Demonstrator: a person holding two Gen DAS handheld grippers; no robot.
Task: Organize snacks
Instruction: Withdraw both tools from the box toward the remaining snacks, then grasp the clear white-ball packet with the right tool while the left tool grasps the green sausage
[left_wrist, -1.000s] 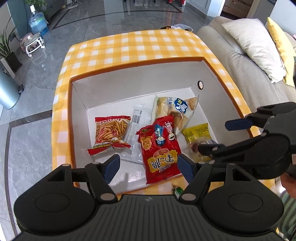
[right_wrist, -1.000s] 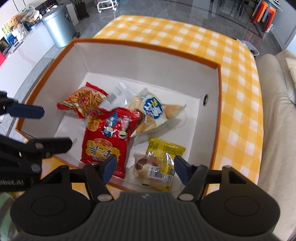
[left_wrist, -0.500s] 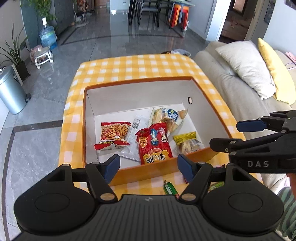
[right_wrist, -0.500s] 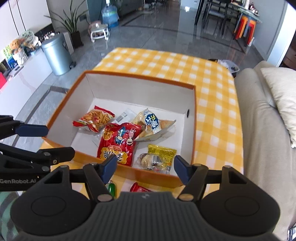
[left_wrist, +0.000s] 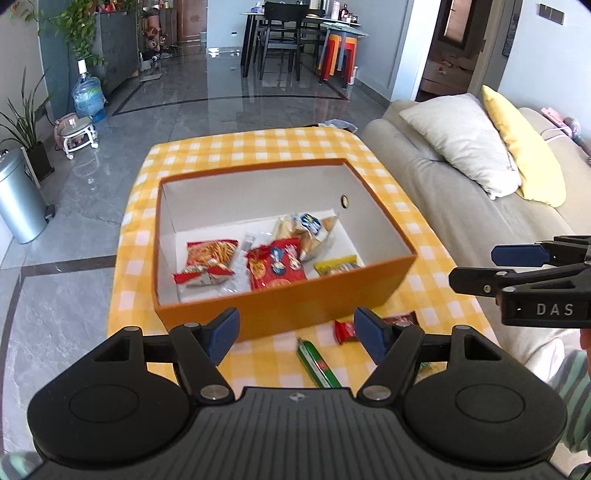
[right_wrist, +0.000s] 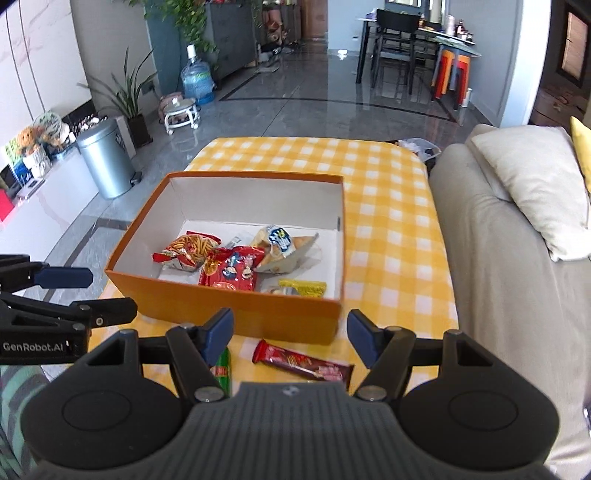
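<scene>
The left tool (left_wrist: 297, 334) was spread wide and held nothing; the right tool (right_wrist: 290, 334) was likewise spread and empty. Both hung above the near edge of the table (right_wrist: 391, 221), which wore a yellow checked cloth, the right tool (left_wrist: 517, 271) showing at the right edge of the left view.

An orange box (left_wrist: 295, 310) stood open on the table. Inside it lay a bag of sticks (left_wrist: 208, 262) at the left, a red bag (left_wrist: 275, 267) beside it in the middle, a clear wrapper (left_wrist: 246, 243) between them, a pale bag with a blue label (left_wrist: 306, 230) toward the back, and a yellow pack (left_wrist: 336, 266) near the front right wall.

Outside the box, on the cloth just before its front wall, lay a green sausage stick (left_wrist: 318, 363) and a red bar (right_wrist: 303, 363), near each other but apart. A beige sofa (right_wrist: 509, 288) stood to the table's right.
</scene>
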